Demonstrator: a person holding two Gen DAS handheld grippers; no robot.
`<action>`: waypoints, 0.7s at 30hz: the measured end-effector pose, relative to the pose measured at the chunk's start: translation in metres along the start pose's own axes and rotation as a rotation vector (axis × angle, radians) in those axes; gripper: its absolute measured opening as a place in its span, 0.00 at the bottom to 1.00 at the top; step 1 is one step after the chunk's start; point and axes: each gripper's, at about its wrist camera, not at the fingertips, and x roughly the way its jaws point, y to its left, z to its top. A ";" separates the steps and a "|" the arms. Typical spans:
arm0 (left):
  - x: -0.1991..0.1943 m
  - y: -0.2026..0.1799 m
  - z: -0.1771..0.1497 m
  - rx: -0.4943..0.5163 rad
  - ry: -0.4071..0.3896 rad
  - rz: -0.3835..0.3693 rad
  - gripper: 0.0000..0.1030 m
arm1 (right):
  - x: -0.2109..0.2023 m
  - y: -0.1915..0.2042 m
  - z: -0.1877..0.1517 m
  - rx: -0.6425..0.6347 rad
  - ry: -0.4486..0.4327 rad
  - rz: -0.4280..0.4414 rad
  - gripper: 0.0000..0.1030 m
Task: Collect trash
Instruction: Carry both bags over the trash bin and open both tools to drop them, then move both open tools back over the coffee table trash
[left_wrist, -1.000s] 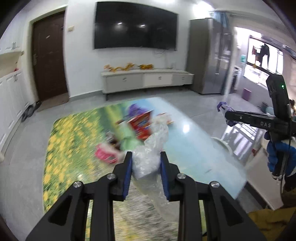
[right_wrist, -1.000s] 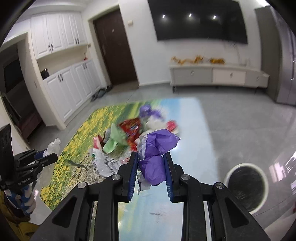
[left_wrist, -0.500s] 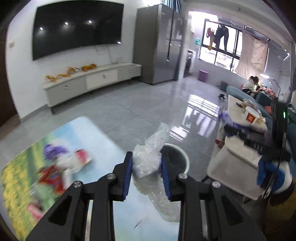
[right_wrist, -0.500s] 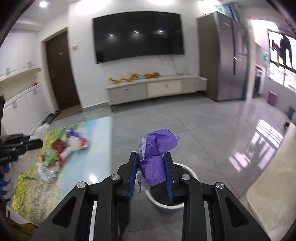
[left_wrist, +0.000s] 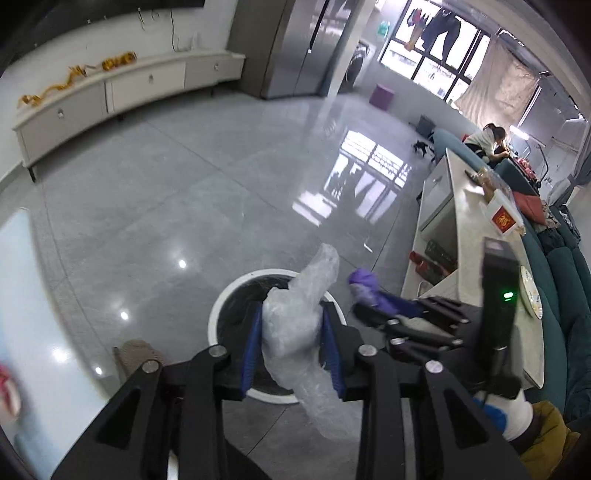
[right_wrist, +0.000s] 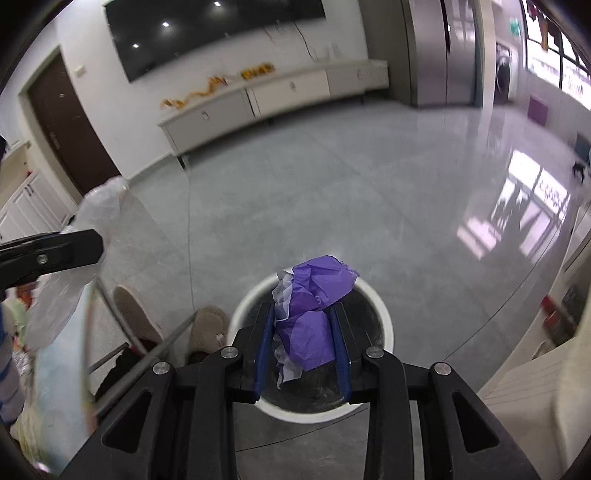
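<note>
Between my left gripper (left_wrist: 291, 345) fingers I pinch a wad of clear plastic (left_wrist: 295, 325), its loose tail drooping below them. My right gripper (right_wrist: 303, 349) fingers clamp crumpled purple paper (right_wrist: 314, 310). Both feel light, soft and crushable, so I judge a mid-bunch grip best; the film could slip. Just beyond both fingertips sits the white bin (right_wrist: 384, 325) on the grey floor (left_wrist: 184, 177).

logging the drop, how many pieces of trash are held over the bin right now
2: clear plastic bag in the left tongs, purple crumpled paper in the right tongs, both above the bin.
</note>
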 end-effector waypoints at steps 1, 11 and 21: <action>0.011 0.003 0.004 -0.008 0.008 0.001 0.48 | 0.008 -0.002 0.001 0.001 0.013 -0.002 0.34; 0.020 0.010 0.002 -0.058 -0.029 0.035 0.58 | 0.042 -0.017 0.005 0.001 0.060 -0.044 0.49; -0.078 -0.026 -0.026 0.024 -0.281 0.219 0.58 | -0.052 0.009 0.006 -0.028 -0.113 -0.054 0.49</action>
